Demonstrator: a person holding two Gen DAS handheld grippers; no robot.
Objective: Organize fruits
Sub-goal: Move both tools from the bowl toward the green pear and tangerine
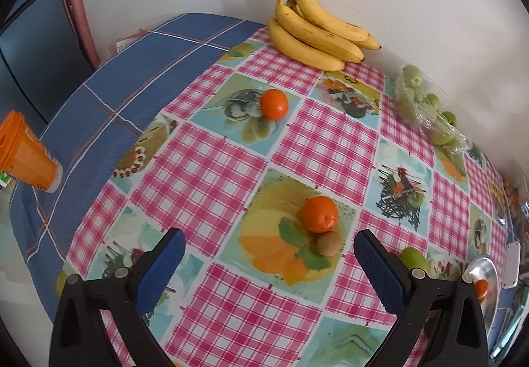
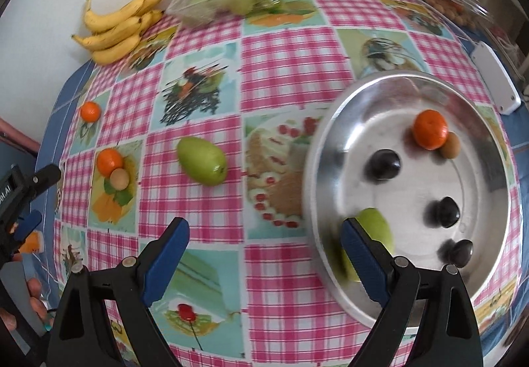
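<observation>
Left wrist: my left gripper [image 1: 269, 254] is wide open, empty, above the tangerine [image 1: 318, 214] touching a kiwi [image 1: 328, 243] on the tabletop [image 1: 211, 162]. Tangerine looks light, soft-skinned, round; I'd pinch across its middle, gently.

Right gripper [image 2: 264, 248] also wide open, empty, beside the tray [image 2: 317, 175].

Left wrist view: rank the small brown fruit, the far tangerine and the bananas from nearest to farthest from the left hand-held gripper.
1. Small brown fruit, just ahead between the open fingers.
2. Far tangerine, mid-table.
3. Bananas, against the back wall.
</observation>
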